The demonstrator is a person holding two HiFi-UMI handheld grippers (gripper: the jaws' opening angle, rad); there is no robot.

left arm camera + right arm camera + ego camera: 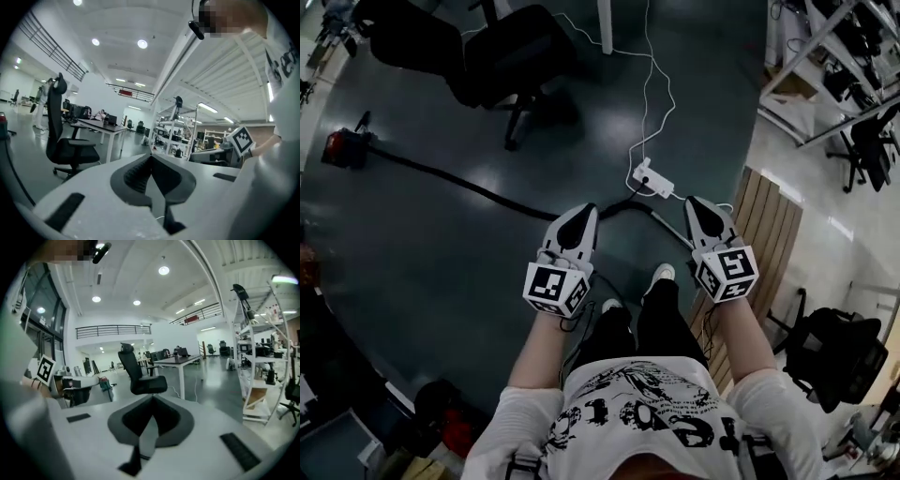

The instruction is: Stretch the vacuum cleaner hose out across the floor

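Plainly neither gripper is working the hose (450,176) at this moment. The left gripper (584,214) and the right gripper (698,202) are held up in front of the person's body, well above the floor (431,272). Each gripper's own view looks out across the room, not down. Both pairs of jaws are pressed together with nothing between them. I judge that the hands are carried high and empty because the hose is not being pulled, either before a grasp or after letting go.

The hose lies flat on the floor. Take the white power strip (653,178) as the mark. From there the red vacuum cleaner (342,148) sits far off to the left, and the hose leaves it as one long, nearly straight black line slanting toward the strip. Its long axis runs diagonally from the cleaner toward the person's shoes (661,274). Just on the person's side of the strip the line breaks into a small hump and bends down toward the feet, partly hidden behind the grippers. That bend looks like the only slack left, so the free end by the strip is likely the part to take and draw away from the cleaner. An office chair (506,56) stands beyond the strip to its left, clear of the hose.
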